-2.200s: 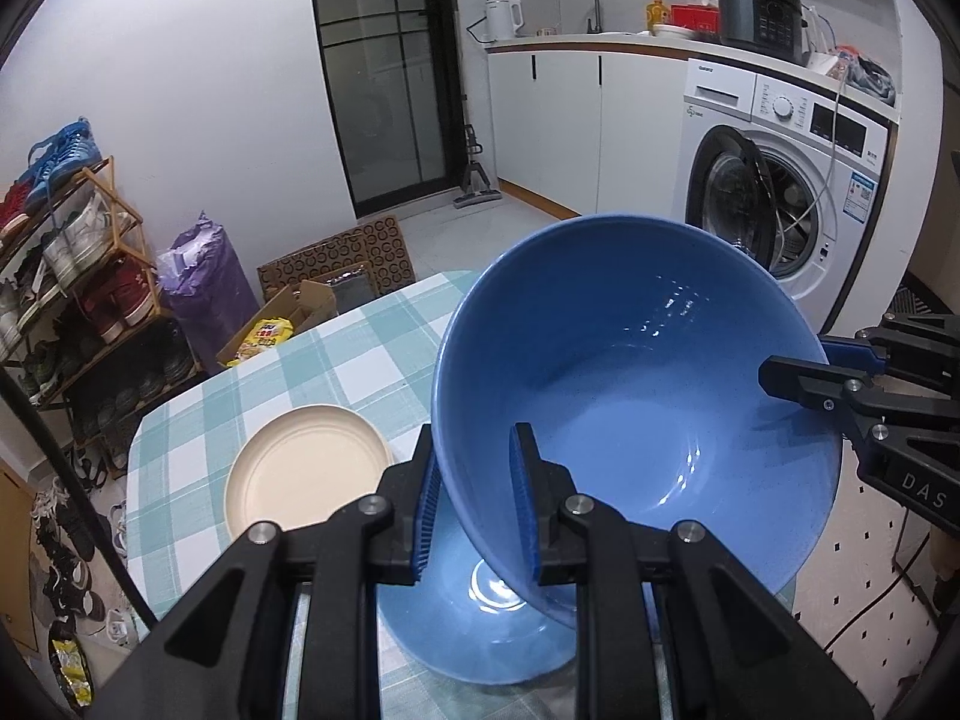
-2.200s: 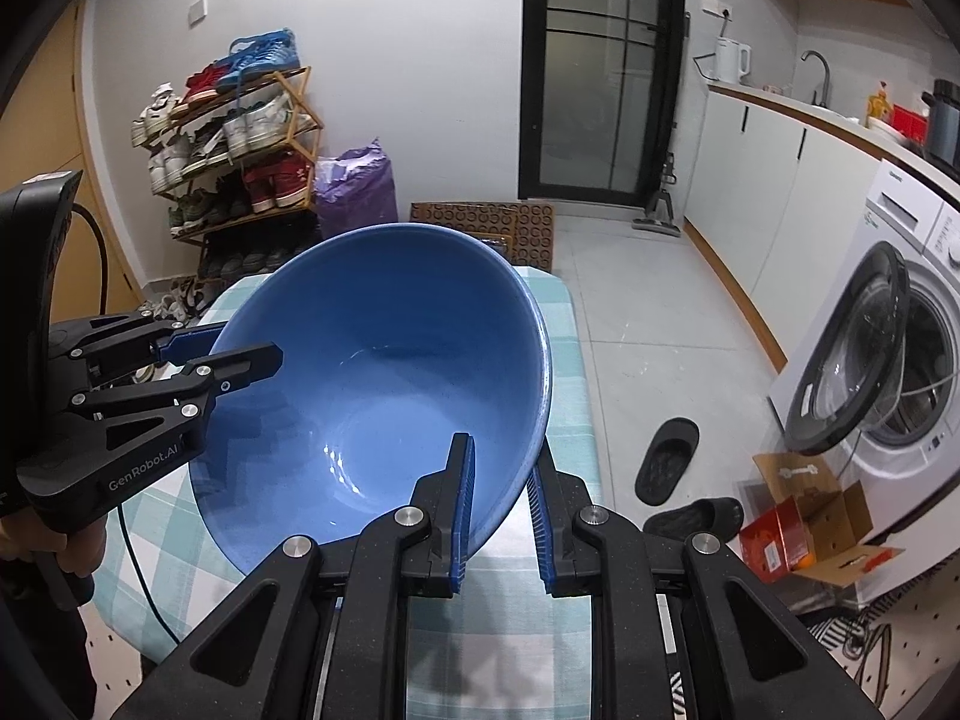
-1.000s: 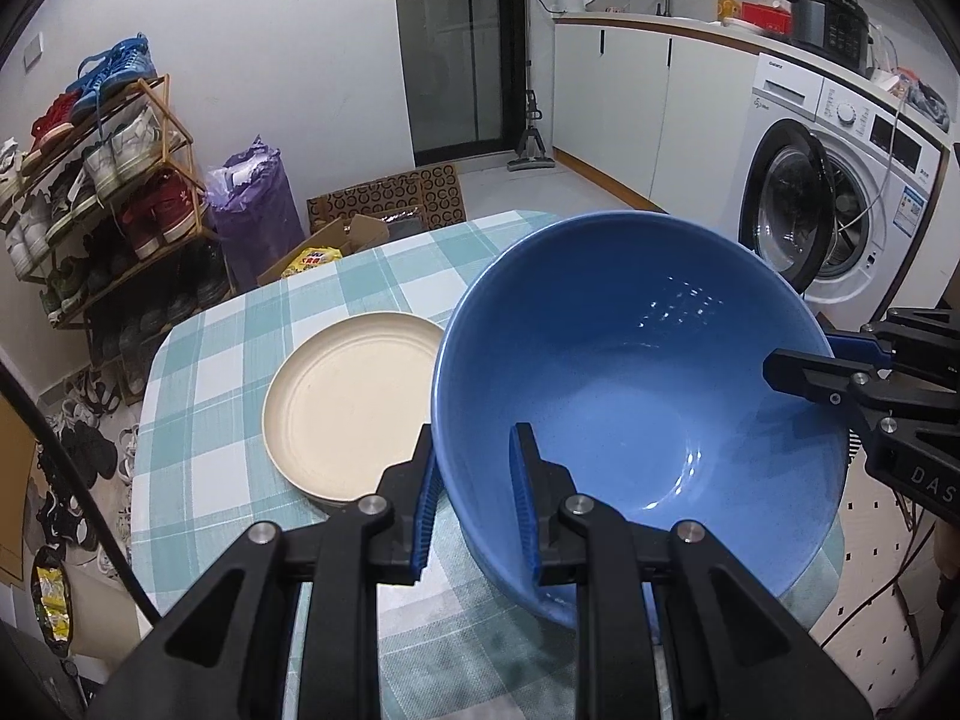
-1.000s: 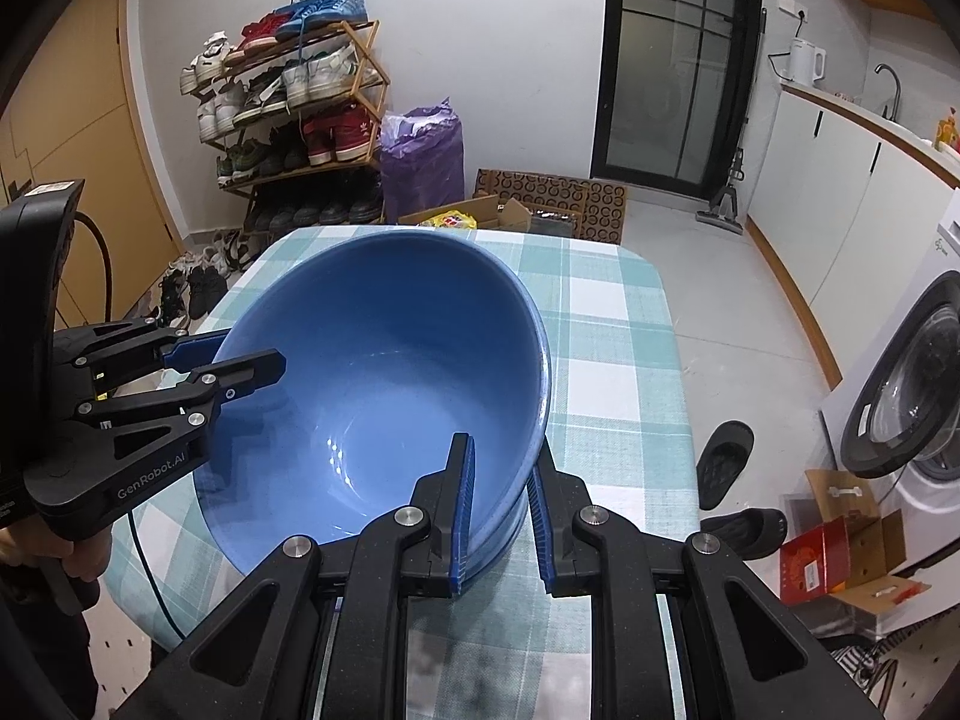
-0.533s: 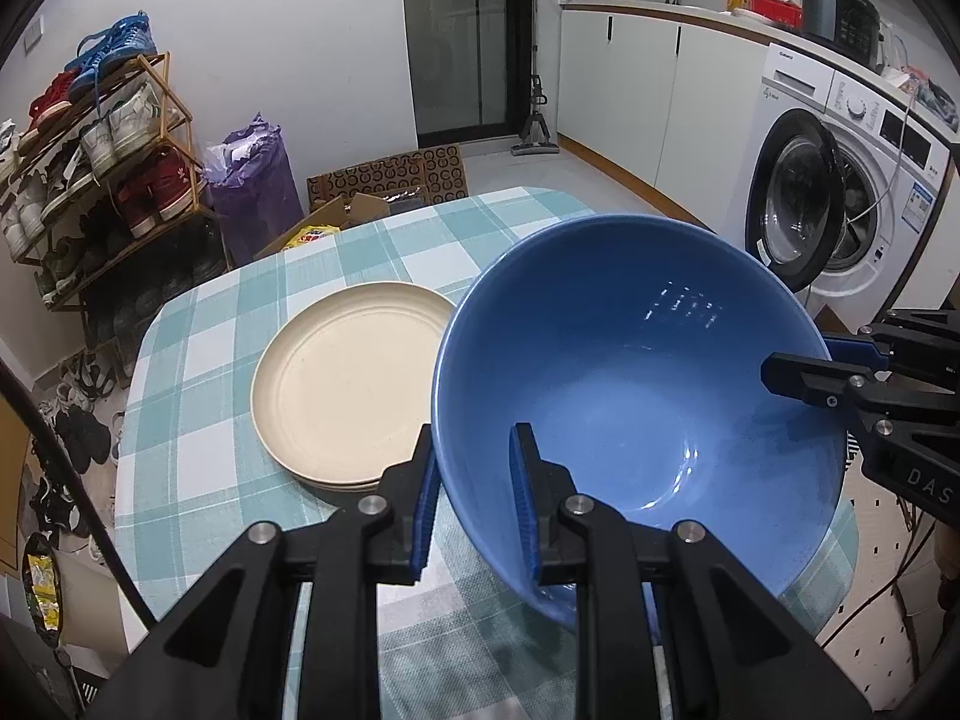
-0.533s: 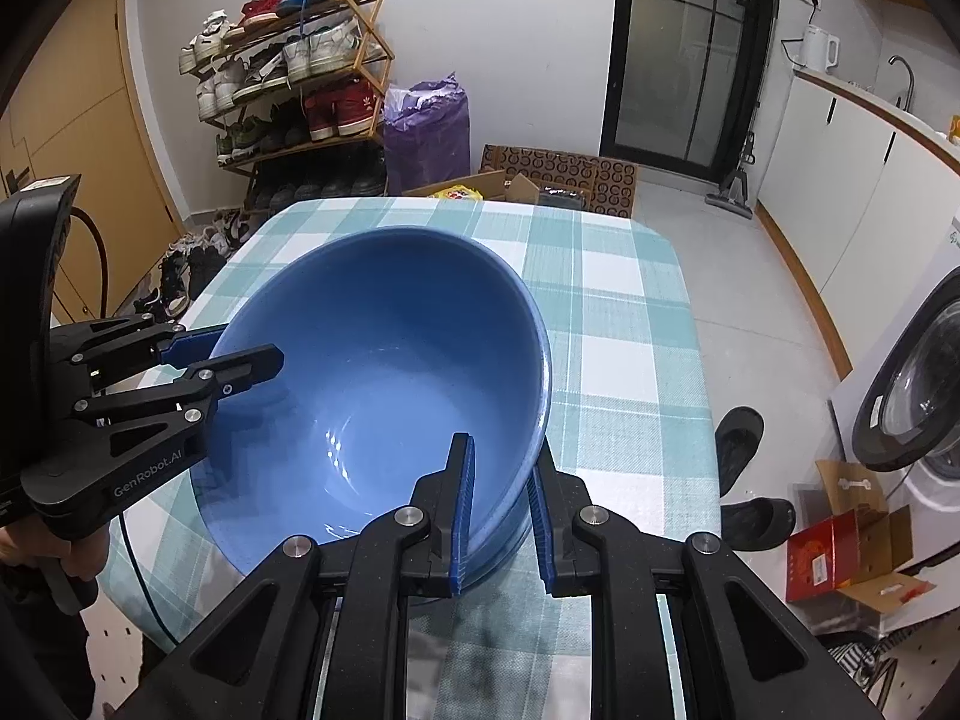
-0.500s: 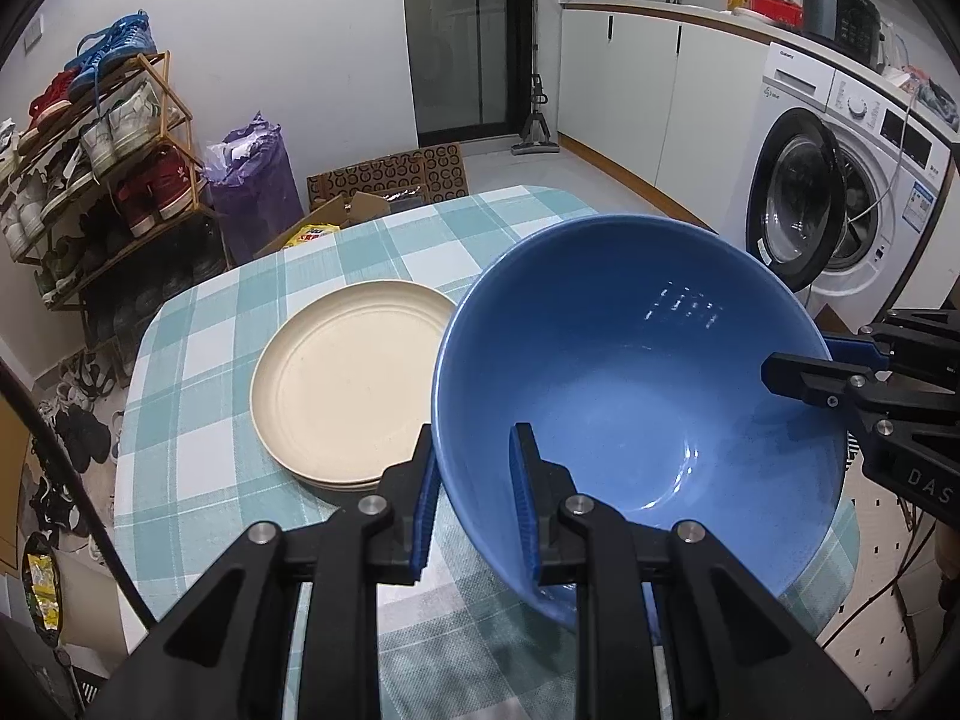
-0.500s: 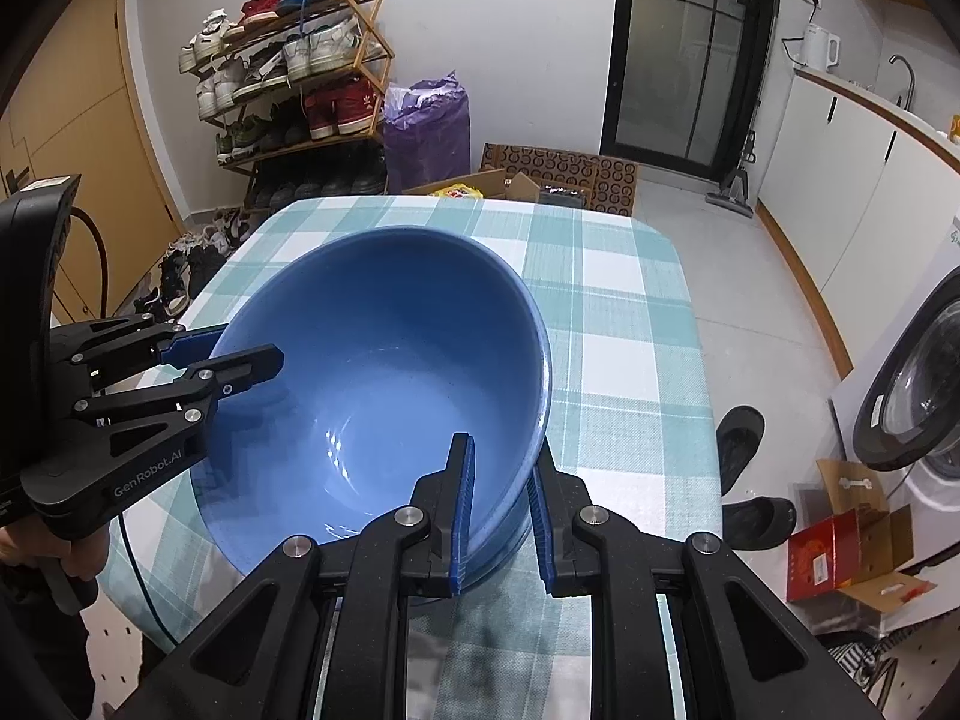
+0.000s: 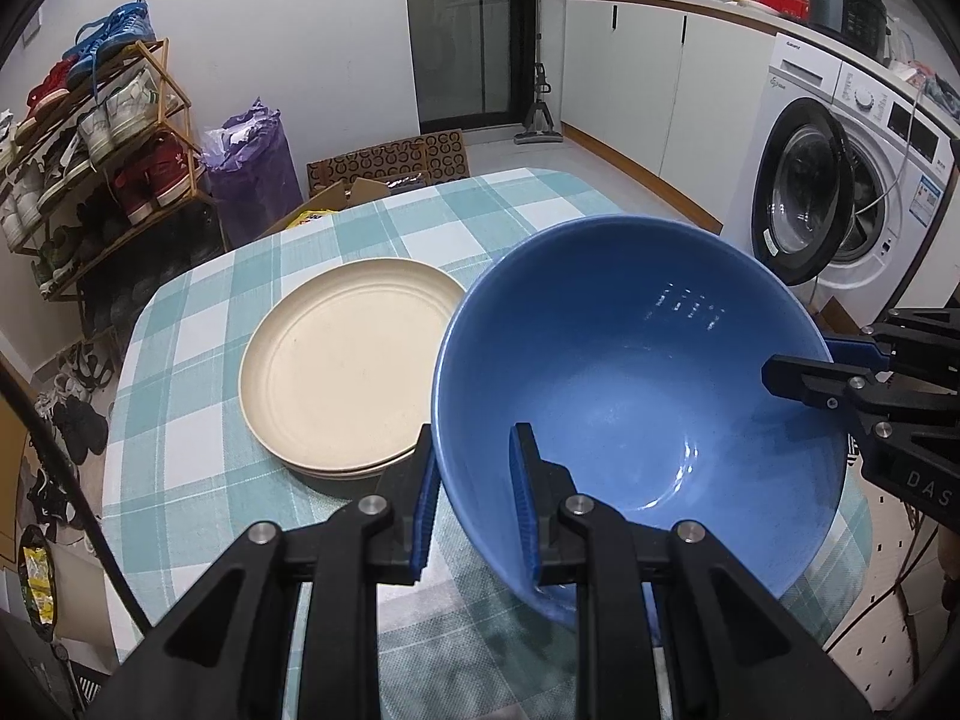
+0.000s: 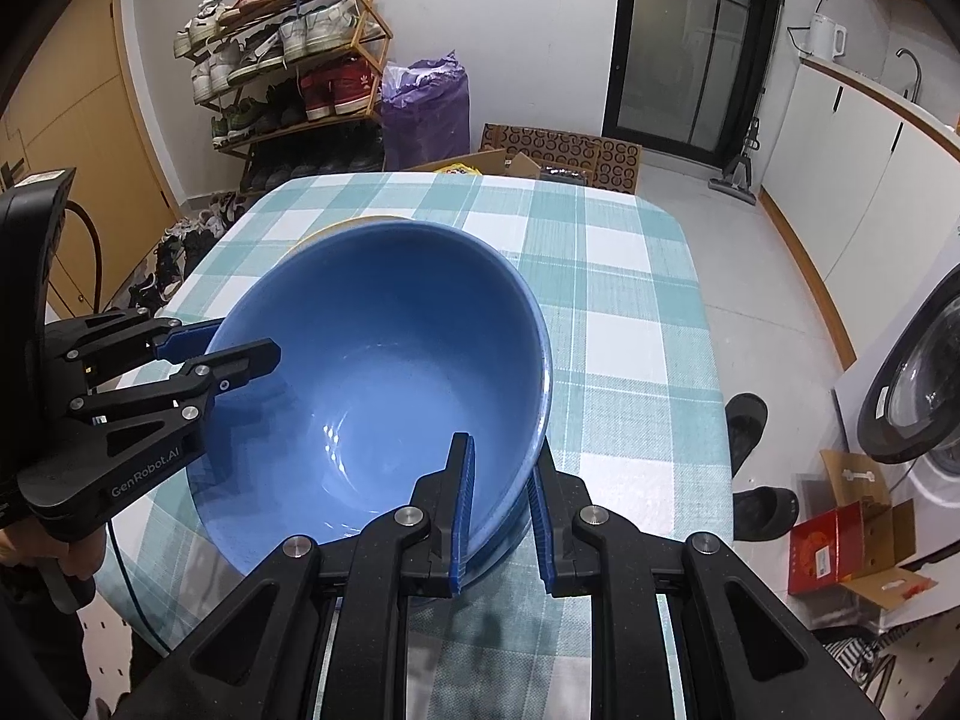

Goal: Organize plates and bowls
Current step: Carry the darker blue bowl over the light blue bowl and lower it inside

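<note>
A large blue bowl (image 9: pixel 630 372) is held by both grippers over the checked table. My left gripper (image 9: pixel 471 507) is shut on the bowl's near rim. My right gripper (image 10: pixel 501 507) is shut on the opposite rim of the same bowl (image 10: pixel 384 372). The right gripper also shows in the left wrist view (image 9: pixel 840 369), and the left gripper in the right wrist view (image 10: pixel 204 354). A stack of cream plates (image 9: pixel 342 360) lies on the table just left of the bowl. What is under the bowl is hidden.
The table (image 10: pixel 624 276) has a teal and white checked cloth and rounded edges. A washing machine (image 9: pixel 840 192) stands to the right, a shoe rack (image 9: pixel 90 138) and purple bag (image 9: pixel 252 162) beyond the table. Slippers (image 10: pixel 747 420) lie on the floor.
Both grippers have lowered the blue bowl toward the table beside the cream plates. The second blue bowl seen under it earlier is now hidden. Both grips are unchanged.
</note>
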Motion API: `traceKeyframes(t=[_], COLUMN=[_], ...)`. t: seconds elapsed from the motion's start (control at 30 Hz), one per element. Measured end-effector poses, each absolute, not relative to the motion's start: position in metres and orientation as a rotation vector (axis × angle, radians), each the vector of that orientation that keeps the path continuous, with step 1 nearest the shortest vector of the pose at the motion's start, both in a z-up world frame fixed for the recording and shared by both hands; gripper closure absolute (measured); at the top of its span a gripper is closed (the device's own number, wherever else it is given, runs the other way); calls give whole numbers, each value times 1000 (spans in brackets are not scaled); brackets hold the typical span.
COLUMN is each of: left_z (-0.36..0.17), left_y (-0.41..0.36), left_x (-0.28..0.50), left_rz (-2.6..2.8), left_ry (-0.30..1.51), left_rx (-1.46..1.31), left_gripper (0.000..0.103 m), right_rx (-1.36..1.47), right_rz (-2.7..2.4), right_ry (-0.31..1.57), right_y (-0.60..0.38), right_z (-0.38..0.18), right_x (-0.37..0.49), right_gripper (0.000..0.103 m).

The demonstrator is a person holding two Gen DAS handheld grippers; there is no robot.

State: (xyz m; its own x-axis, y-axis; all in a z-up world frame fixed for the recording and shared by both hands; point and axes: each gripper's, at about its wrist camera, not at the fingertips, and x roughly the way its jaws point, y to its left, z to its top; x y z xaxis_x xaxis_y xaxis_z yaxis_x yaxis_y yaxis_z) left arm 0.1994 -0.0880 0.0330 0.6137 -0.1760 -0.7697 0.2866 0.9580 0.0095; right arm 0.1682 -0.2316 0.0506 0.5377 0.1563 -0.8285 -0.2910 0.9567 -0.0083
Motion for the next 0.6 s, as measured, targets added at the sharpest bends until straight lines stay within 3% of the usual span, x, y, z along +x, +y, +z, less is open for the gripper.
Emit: traceKeyframes(t=[0.6], left_z=[13], left_y=[-91], left_x=[203], left_rz=[-249], left_ry=[891], left_rx=[170], left_gripper=[82], right_rx=[-202], right_rz=[246], right_ry=[987], right_y=[-222], right_z=[33], right_x=[171], right_gripper=[85])
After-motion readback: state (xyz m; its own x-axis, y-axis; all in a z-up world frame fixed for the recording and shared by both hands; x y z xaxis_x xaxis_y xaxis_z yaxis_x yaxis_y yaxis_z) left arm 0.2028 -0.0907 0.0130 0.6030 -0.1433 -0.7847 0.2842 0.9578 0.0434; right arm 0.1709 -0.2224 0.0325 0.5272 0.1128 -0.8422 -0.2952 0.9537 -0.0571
